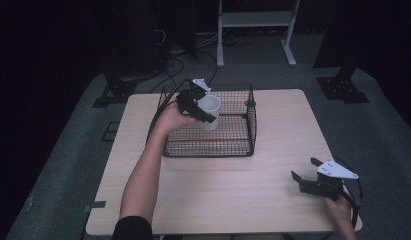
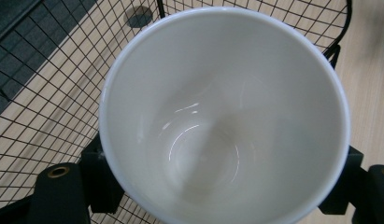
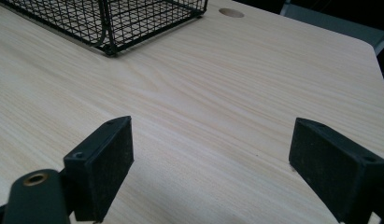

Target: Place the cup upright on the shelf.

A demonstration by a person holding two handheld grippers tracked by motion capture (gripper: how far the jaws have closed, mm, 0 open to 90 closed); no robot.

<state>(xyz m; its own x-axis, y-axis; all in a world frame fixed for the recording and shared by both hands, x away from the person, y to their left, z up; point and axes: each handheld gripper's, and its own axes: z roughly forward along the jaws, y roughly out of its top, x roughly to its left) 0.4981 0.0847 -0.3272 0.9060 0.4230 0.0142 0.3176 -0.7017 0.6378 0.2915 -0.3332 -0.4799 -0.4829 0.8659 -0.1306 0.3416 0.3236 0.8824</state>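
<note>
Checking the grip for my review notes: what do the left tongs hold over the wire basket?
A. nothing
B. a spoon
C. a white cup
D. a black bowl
C: the left tongs clamp a white cup by its sides, above the wire basket.

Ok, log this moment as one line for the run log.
left gripper: shut on white cup, over wire basket | right gripper: open, holding nothing, above table
</note>
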